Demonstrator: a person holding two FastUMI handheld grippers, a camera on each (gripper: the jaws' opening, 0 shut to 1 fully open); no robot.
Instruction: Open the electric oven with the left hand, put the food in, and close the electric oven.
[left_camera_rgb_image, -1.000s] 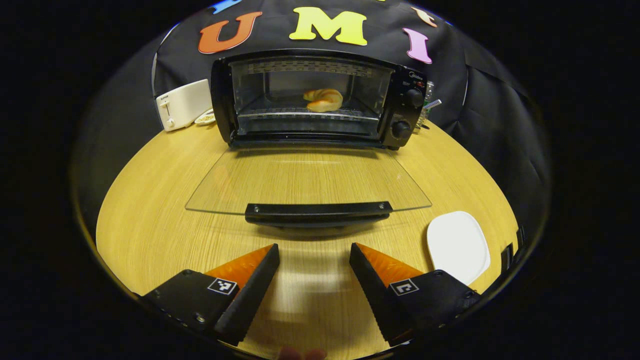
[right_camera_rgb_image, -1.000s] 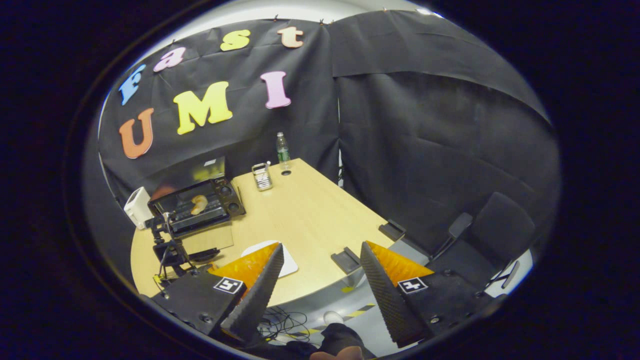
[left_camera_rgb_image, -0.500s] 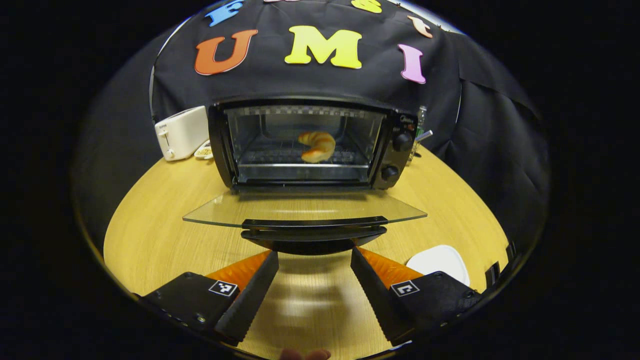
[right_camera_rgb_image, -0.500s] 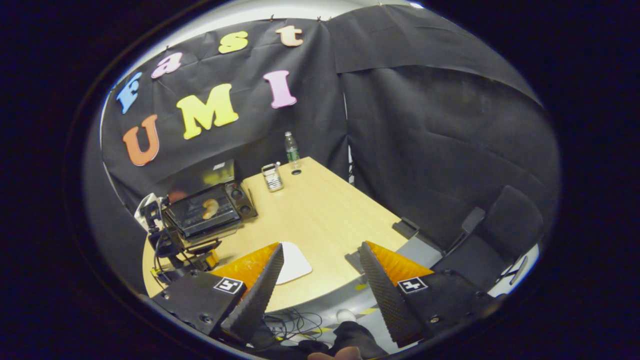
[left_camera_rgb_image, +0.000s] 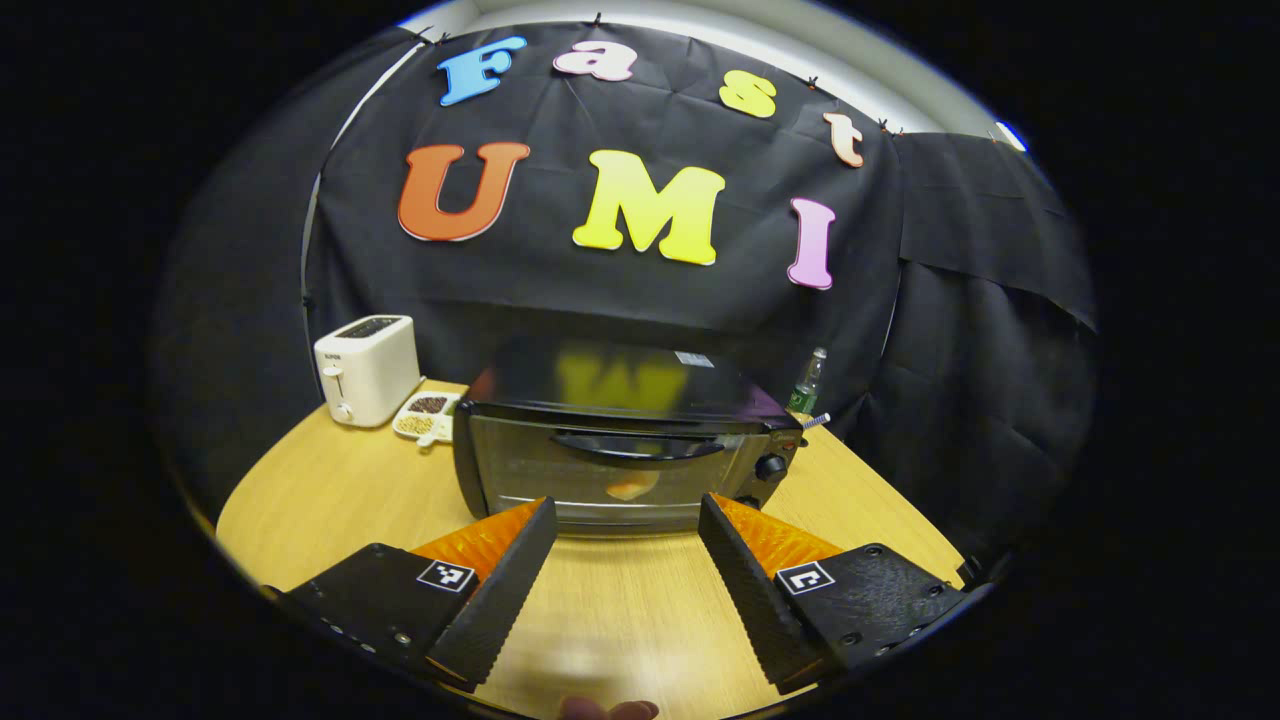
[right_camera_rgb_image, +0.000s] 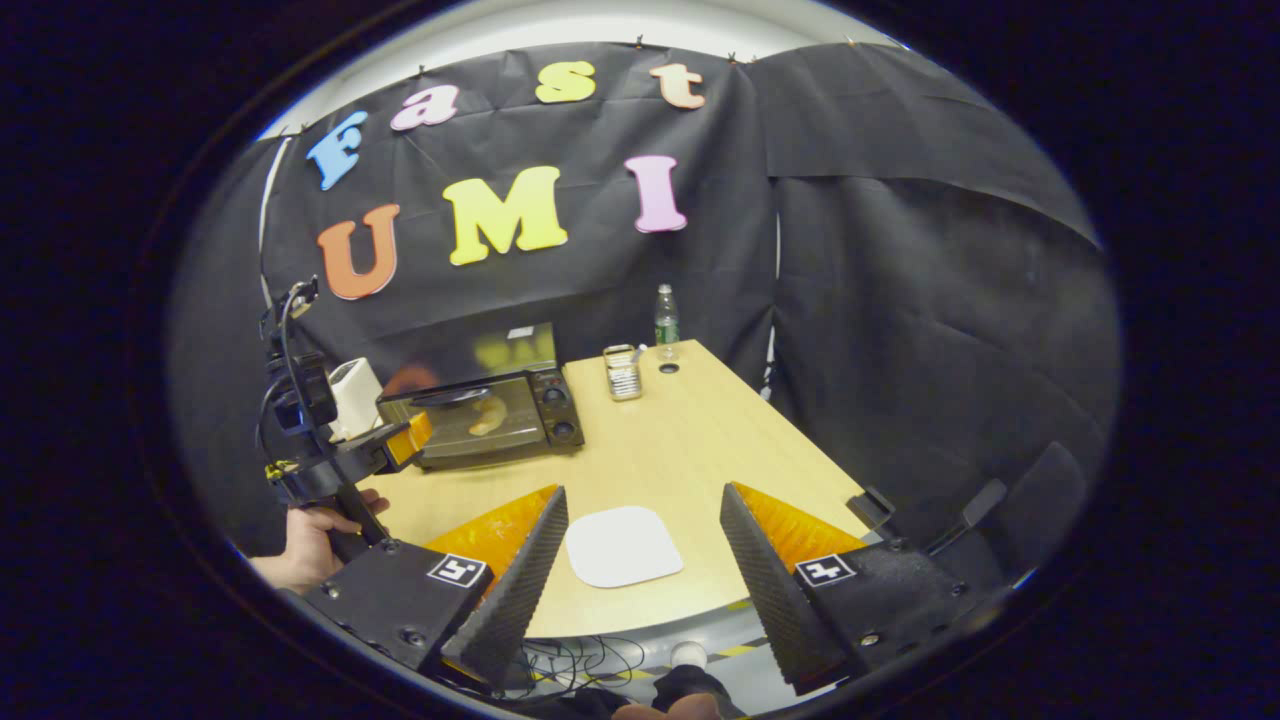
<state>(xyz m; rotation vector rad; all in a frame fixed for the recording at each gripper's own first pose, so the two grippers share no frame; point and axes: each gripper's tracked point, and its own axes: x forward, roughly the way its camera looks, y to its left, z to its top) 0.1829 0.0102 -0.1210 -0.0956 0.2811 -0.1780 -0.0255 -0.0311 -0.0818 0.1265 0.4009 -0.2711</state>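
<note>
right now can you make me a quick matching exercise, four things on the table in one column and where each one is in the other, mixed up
Things:
1. croissant
2. white plate
3. toaster
4. water bottle

Places or states:
A. far end of the table, by the black cloth wall
B. inside the oven, behind its shut glass door
C. near table edge, seen between the right tongs' open fingers
D. beside the oven, on the side away from its knobs

Pairs: 1-B, 2-C, 3-D, 4-A

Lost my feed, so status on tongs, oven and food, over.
Left tongs open, empty, facing the oven. Right tongs open above the white plate. Oven door up, croissant inside. Nothing in the way.
</note>
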